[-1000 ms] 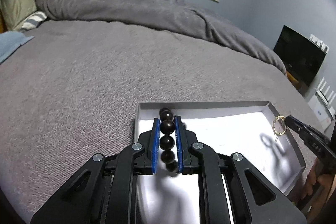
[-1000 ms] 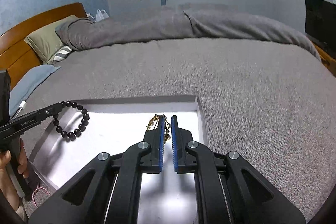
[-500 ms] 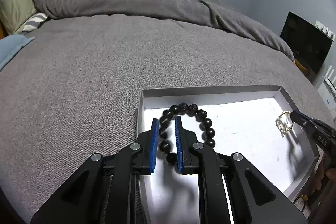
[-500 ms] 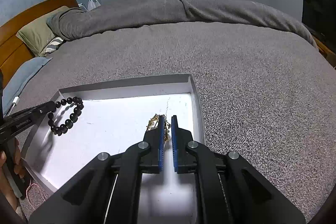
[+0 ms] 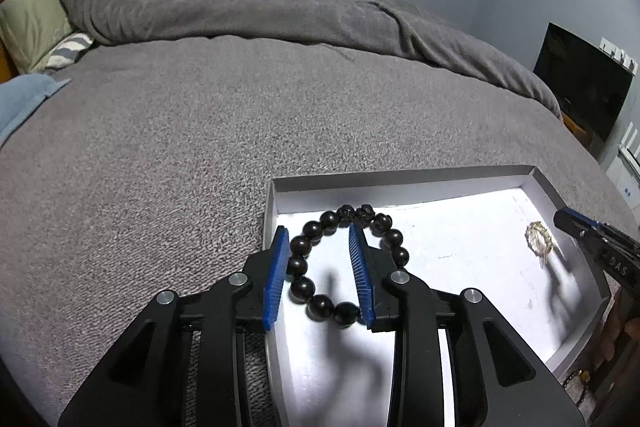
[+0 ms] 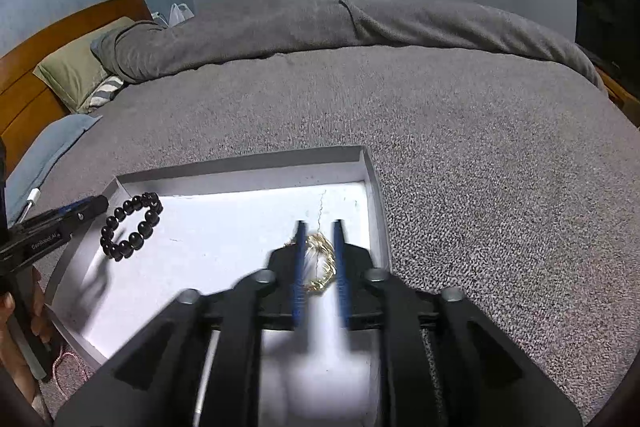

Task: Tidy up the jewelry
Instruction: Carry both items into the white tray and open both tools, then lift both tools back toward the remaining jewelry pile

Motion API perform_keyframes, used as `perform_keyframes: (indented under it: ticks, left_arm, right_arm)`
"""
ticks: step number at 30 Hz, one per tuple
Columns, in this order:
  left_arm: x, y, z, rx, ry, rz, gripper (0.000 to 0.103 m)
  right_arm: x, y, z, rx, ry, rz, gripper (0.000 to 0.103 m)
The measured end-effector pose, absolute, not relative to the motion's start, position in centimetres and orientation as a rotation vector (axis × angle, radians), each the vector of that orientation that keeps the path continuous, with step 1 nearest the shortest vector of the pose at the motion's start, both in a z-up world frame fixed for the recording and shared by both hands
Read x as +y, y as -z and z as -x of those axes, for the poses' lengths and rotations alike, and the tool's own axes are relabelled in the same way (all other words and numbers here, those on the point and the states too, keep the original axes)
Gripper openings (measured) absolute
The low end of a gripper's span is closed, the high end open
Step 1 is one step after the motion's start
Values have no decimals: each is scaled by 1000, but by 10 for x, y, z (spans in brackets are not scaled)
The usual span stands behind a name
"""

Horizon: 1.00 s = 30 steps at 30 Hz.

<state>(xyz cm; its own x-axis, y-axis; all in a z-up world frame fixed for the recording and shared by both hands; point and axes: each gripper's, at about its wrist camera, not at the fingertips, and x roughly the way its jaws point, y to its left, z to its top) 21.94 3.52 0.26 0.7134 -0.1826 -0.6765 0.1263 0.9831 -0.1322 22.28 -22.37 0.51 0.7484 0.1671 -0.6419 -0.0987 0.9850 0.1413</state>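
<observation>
A dark beaded bracelet (image 5: 394,237) lies flat on the white floor of the shallow grey tray (image 5: 400,179). My left gripper (image 5: 317,231) hangs over it with its jaws opening; the ring's left side sits between the blue pads, which do not press on it. In the right wrist view a gold chain (image 6: 322,259) rests near the tray's (image 6: 280,159) right wall. My right gripper (image 6: 319,225) straddles the chain, jaws opening and blurred. The bracelet (image 6: 132,231) and left gripper (image 6: 98,205) show at the left there. The chain (image 5: 540,241) and right gripper (image 5: 564,219) show at the right of the left wrist view.
The tray sits on a grey bedspread (image 6: 480,147). A rolled grey duvet (image 5: 280,11), pillows (image 6: 76,75) and a wooden headboard lie beyond. A dark screen (image 5: 580,91) stands right. A thin pink cord (image 6: 68,367) lies by the tray's near-left corner, beside a hand.
Both grippers have opened. The bracelet, which hung pinched in the left jaws, now lies flat in the tray. The gold chain has dropped from the right jaws onto the tray floor.
</observation>
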Motion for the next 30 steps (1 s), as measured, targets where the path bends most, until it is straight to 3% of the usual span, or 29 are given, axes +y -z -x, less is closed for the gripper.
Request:
perform_keyframes:
  ticks: [3,5,7,10,15,30]
  left_arm:
    - [36,-4,-218,748,170,76,35]
    - [35,-7,-216,742,172,74,37]
    - [33,-11,-212,733,183,79,52]
    - [27,-23,-201,684,185,66,73]
    - [19,-36,-182,644,160,50,91]
    - [31,-37,-114,632,68,0,95]
  right_arm:
    - [-225,-9,-220,689,-147,-110,26]
    - [-228,-15,-214,661,-138,-127,33]
    - [-232,-20,-207,629,-125,-149,57]
    - [-239,-29,-194,579,-116,-175,74]
    - [-254,-40,-169,519,-115,-269,96]
    - [-255,-54,-83,404,-95,-253,98]
